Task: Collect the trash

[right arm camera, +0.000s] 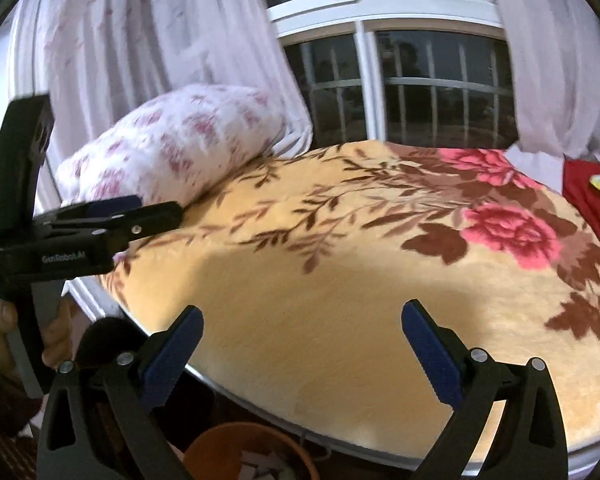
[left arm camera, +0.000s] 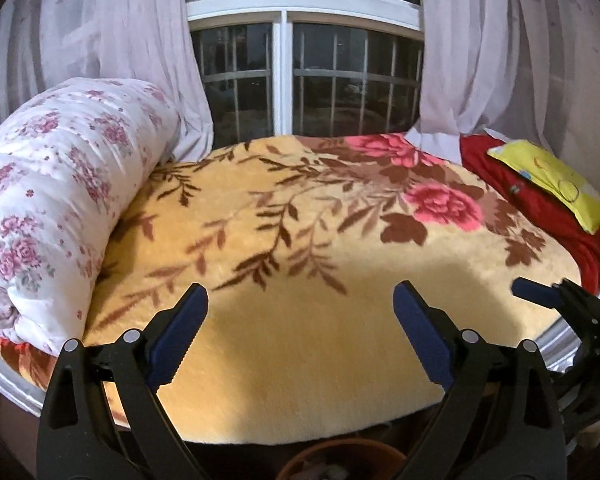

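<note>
The left wrist view shows the whole rolled white quilt with pink flower print (left arm camera: 56,196) on the left side of the bed, and also the red pillow (left arm camera: 540,200) with a flat yellow cushion (left arm camera: 552,182) lying on top of it at the right. In the right wrist view the quilt is blurred and the cushion is only a small yellow corner at the frame edge. The right wrist view shows things the other does not: the person's left hand (right arm camera: 0,332) holding the black handle, and the left gripper (left arm camera: 300,332) from the side, over the bed's left edge, w/ "GenRobot.AI" printed on its body.

Both grippers hang above the near edge of the cream fleece blanket with brown leaves and pink roses (left arm camera: 300,340). The left gripper's blue-padded fingers (left arm camera: 180,332) are spread wide, w/ nothing between them. The right gripper (right arm camera: 302,354) is also wide apart and holds nothing; its fingers (right arm camera: 432,356) touch nothing.

The round orange-brown bin (right arm camera: 244,452) stands below the bed edge, near both grippers; some pale pieces lie inside, too blurred to identify. In the left wrist view only its rim is visible, at bottom centre.
</note>
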Action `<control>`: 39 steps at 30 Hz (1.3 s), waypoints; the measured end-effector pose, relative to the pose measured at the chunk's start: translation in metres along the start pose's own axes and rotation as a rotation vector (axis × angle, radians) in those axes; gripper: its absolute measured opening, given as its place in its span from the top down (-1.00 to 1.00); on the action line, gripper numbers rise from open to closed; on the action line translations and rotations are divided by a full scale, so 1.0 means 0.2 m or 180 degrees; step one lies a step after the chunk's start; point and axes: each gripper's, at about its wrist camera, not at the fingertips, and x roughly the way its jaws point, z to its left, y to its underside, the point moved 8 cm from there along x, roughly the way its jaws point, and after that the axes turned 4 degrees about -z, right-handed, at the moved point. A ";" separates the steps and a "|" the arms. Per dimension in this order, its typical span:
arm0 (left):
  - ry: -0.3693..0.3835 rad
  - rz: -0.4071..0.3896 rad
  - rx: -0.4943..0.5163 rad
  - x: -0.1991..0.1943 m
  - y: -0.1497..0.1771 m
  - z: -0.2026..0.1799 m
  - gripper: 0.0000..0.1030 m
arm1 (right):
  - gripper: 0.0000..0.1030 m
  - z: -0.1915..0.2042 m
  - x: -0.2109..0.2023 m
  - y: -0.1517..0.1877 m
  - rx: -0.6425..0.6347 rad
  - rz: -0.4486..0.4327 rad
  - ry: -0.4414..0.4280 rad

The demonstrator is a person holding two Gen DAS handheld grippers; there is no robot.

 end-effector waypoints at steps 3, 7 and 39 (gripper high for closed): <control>-0.0077 -0.0017 -0.0005 0.00 -0.01 0.01 -0.78 | -0.90 -0.06 -0.01 0.00 0.0119 -0.0025 0.0059; -0.0169 0.0005 0.0004 0.02 -0.01 0.04 -0.78 | -0.90 -0.13 -0.03 0.00 0.0245 -0.0070 0.0118; -0.0191 0.0006 0.0016 0.03 0.00 0.05 -0.78 | -0.90 -0.13 -0.03 0.04 0.0340 -0.0029 0.0068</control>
